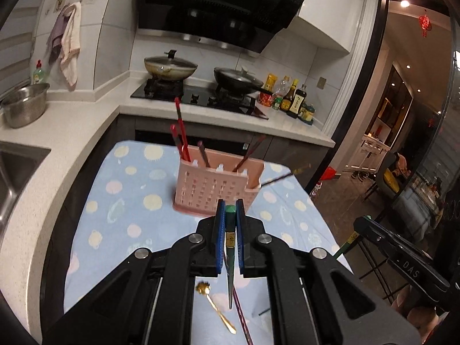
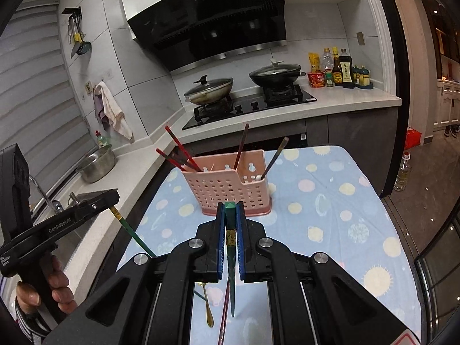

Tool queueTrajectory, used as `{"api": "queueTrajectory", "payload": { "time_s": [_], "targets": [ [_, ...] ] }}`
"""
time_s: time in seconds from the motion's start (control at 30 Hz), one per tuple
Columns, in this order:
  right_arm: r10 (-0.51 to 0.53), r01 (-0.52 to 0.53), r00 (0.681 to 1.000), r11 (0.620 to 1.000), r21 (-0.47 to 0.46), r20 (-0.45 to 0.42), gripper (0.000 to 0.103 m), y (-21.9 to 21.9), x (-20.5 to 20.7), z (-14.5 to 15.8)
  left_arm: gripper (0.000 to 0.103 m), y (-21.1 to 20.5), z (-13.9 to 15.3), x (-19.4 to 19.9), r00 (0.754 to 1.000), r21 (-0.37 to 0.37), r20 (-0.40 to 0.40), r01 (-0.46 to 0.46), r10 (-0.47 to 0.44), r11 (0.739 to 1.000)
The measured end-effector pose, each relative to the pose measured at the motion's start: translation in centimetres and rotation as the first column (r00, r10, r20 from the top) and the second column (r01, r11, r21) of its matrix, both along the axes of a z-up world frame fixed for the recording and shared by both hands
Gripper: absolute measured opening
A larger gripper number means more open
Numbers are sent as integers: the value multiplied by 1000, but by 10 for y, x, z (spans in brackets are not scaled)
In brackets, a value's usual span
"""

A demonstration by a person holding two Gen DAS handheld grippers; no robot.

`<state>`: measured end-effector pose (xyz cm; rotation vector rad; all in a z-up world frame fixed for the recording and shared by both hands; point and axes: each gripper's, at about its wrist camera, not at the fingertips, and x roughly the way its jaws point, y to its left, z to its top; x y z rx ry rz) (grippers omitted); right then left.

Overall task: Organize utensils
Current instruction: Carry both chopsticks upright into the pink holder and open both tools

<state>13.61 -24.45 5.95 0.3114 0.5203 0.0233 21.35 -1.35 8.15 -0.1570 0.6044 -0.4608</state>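
Observation:
A pink perforated utensil holder (image 1: 214, 191) (image 2: 230, 191) stands on the blue dotted cloth and holds several red and dark chopsticks (image 1: 181, 136) (image 2: 179, 151). My left gripper (image 1: 230, 210) is shut on a green chopstick (image 1: 230, 247), held above the cloth just in front of the holder. My right gripper (image 2: 230, 211) is shut on another green chopstick (image 2: 230, 244), also just in front of the holder. A gold spoon (image 1: 214, 306) (image 2: 207, 306) and a dark red chopstick (image 1: 243, 316) (image 2: 223, 316) lie on the cloth below the grippers. The left gripper also shows in the right wrist view (image 2: 113, 205).
The cloth-covered table (image 1: 115, 201) (image 2: 345, 215) stands in front of a kitchen counter with a stove (image 1: 198, 95) and two lidded pans. A steel bowl (image 1: 24, 105) and a sink (image 1: 11, 172) are at the left. Sauce bottles (image 1: 287, 97) stand right of the stove.

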Motion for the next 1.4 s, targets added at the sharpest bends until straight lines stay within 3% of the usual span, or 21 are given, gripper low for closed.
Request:
{"api": "queueTrajectory", "payload": {
  "time_s": [0.5, 0.77, 0.93, 1.4],
  "targets": [
    [5, 3, 981, 999, -42, 194, 7, -9, 100, 87, 7, -22, 90, 84, 980, -43, 199, -23, 31, 999],
    [4, 10, 973, 998, -61, 230, 7, -8, 158, 107, 7, -30, 121, 131, 961, -43, 268, -59, 69, 997],
    [-2, 11, 980, 999, -44, 201, 7, -9, 195, 95, 7, -34, 114, 163, 966, -33, 246, -71, 77, 997],
    [23, -21, 999, 998, -57, 24, 8, -1, 245, 19, 7, -53, 30, 212, 994, 45, 90, -68, 64, 997]
  ]
}}
